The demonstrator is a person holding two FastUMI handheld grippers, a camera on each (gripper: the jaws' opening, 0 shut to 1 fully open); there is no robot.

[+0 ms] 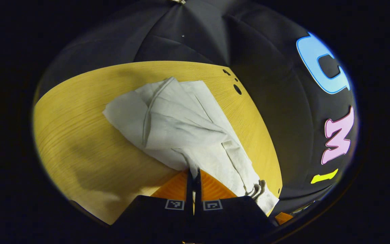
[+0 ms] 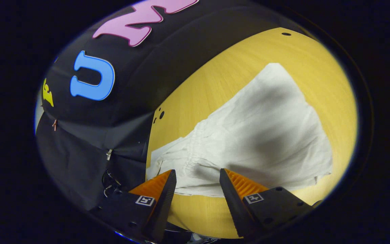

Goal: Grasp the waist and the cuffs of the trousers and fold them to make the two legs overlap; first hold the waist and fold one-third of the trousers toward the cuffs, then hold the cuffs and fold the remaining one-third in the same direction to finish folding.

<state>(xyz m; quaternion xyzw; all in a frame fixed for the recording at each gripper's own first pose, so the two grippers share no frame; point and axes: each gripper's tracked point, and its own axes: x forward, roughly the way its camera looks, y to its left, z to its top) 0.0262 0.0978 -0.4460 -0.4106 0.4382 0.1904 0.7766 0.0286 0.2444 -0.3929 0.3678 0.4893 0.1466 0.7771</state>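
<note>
No legible text; small square coded markers on both grippers' fingers [image 2: 144,200].

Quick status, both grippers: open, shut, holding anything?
Left gripper: shut on the trousers, pinching a bunched fold of cloth.
Right gripper: open, holding nothing, poised at the trousers' near edge on the table.
</note>
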